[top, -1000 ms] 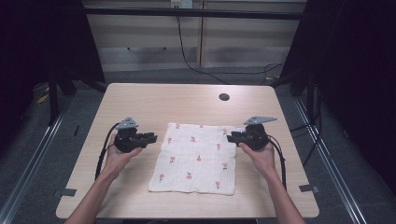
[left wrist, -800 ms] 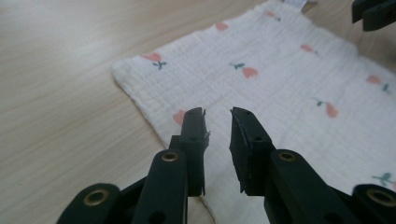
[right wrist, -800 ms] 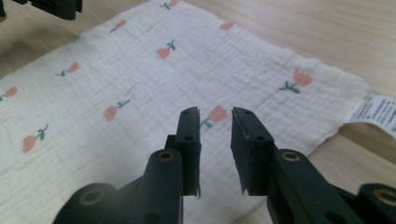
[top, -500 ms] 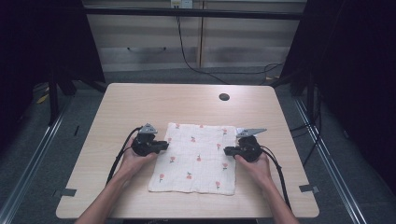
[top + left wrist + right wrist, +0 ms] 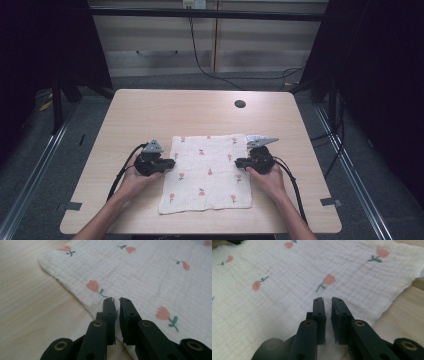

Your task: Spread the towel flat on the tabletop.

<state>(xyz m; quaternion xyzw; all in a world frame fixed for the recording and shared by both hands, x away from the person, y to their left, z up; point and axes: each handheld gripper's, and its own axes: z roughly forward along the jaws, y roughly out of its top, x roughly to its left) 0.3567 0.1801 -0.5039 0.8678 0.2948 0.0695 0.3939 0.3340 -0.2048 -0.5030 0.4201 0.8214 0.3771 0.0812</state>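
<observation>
A white cloth (image 5: 207,172) printed with small pink tulips lies flat on the wooden table (image 5: 200,115). My left gripper (image 5: 172,163) rests at the cloth's left edge and points right. Its jaws have just been closing and now stand almost together over the hem (image 5: 75,293). My right gripper (image 5: 237,162) sits at the cloth's right edge and points left. Its jaws have also just been closing, to a thin slit. In the gripper views the tips of the left gripper (image 5: 116,300) and the right gripper (image 5: 327,299) hover low over the cloth (image 5: 287,277), and no fold shows between them.
A small black round hole (image 5: 240,104) is set in the tabletop at the far right. Bare wood (image 5: 30,305) surrounds the cloth on all sides. Cables trail from both grippers toward the near edge. Dark floor and metal rails flank the table.
Both hands have moved inward from beside the cloth to its left and right edges and have sunk toward the table. Both pairs of jaws have narrowed.
</observation>
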